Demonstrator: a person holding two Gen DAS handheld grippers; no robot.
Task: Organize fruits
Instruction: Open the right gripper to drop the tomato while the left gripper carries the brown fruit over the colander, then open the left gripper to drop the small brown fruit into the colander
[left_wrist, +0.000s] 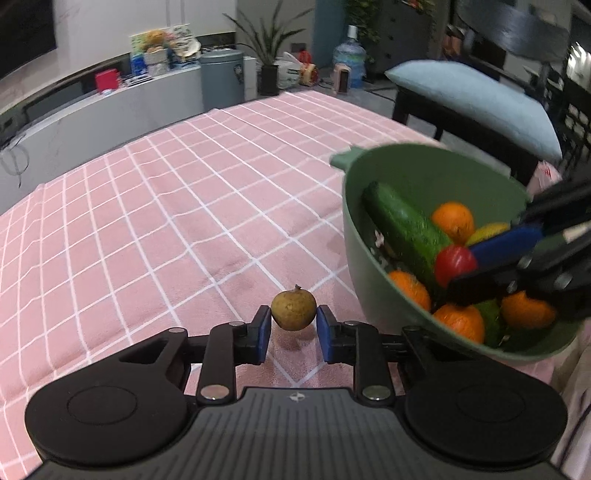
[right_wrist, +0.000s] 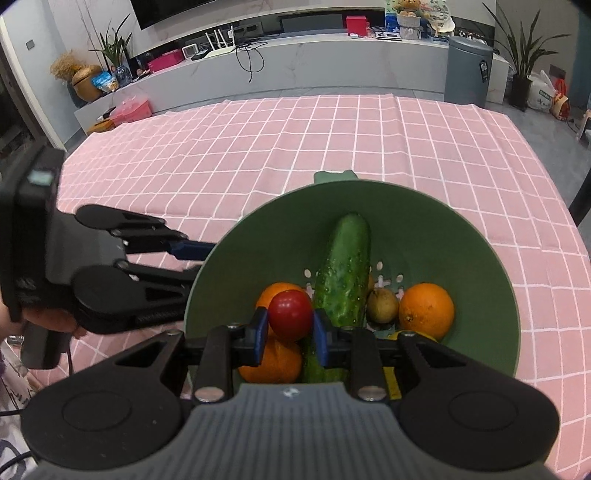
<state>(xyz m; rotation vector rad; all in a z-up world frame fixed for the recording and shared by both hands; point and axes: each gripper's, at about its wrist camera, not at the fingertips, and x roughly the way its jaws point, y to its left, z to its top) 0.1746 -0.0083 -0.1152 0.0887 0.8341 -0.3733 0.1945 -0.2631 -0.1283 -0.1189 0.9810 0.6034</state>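
Note:
My left gripper is shut on a small yellow-brown fruit and holds it a little above the pink checked tablecloth, left of the green bowl. My right gripper is shut on a red tomato over the green bowl. In the bowl lie a cucumber, several oranges, a small brown pear-like fruit and something yellow. The right gripper also shows in the left wrist view with the tomato. The left gripper shows at the left of the right wrist view.
The bowl has a handle tab on its far rim. Beyond the table stand a grey bin, a low white cabinet, potted plants and a chair with a pale blue cushion.

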